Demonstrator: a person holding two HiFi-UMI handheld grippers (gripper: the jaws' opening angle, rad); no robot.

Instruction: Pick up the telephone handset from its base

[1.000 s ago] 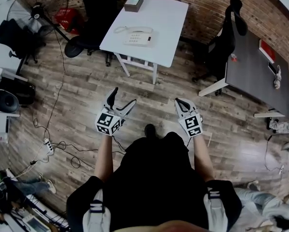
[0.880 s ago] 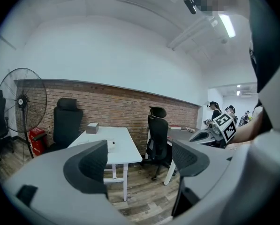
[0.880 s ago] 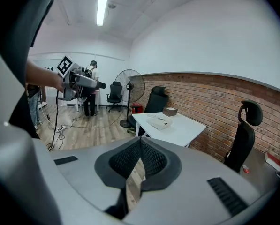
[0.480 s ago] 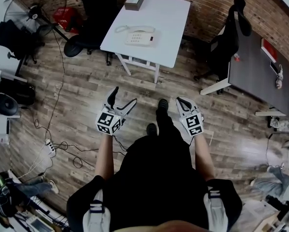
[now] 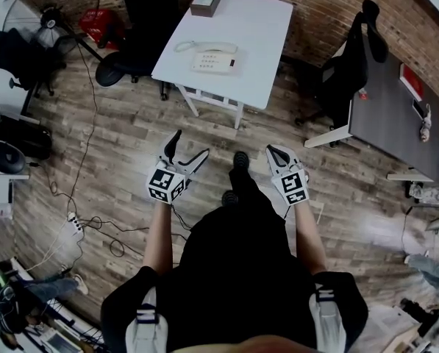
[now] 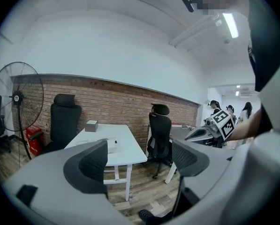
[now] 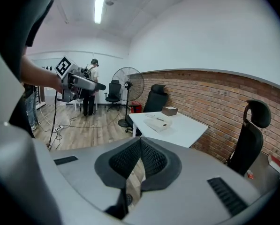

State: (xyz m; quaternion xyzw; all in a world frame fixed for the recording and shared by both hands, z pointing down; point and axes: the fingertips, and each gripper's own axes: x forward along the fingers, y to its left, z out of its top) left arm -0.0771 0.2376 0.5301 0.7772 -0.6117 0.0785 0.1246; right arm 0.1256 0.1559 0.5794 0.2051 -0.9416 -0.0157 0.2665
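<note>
Well, my left tongs [image 5: 190, 147] are open and empty, my right tongs [image 5: 273, 151] closed; the handset [image 5: 204, 47] lies on its base [image 5: 215, 63], on the far surface [image 5: 263, 28].

Office, open-plan type, w/ exposed red brick wall [image 5: 322, 6] & wood-plank floor [image 5: 109, 138]. A white rectangular worktop [image 5: 263, 28] carries a cream corded desk telephone [image 5: 213, 62] & a small grey-brown box [image 5: 204, 1], w/ a black high-back swivel chair [image 5: 142, 28] at its side. 2nd black swivel chair [image 5: 351, 57] sits by a long grey worktop [image 5: 384, 109] w/ small desk clutter; also a black pedestal fan [image 5: 57, 6], a white power strip [image 5: 73, 225] w/ cables trailing over the floor, a fluorescent ceiling tube [image 7: 100, 6] & people standing [image 7: 90, 78] at the far end.
</note>
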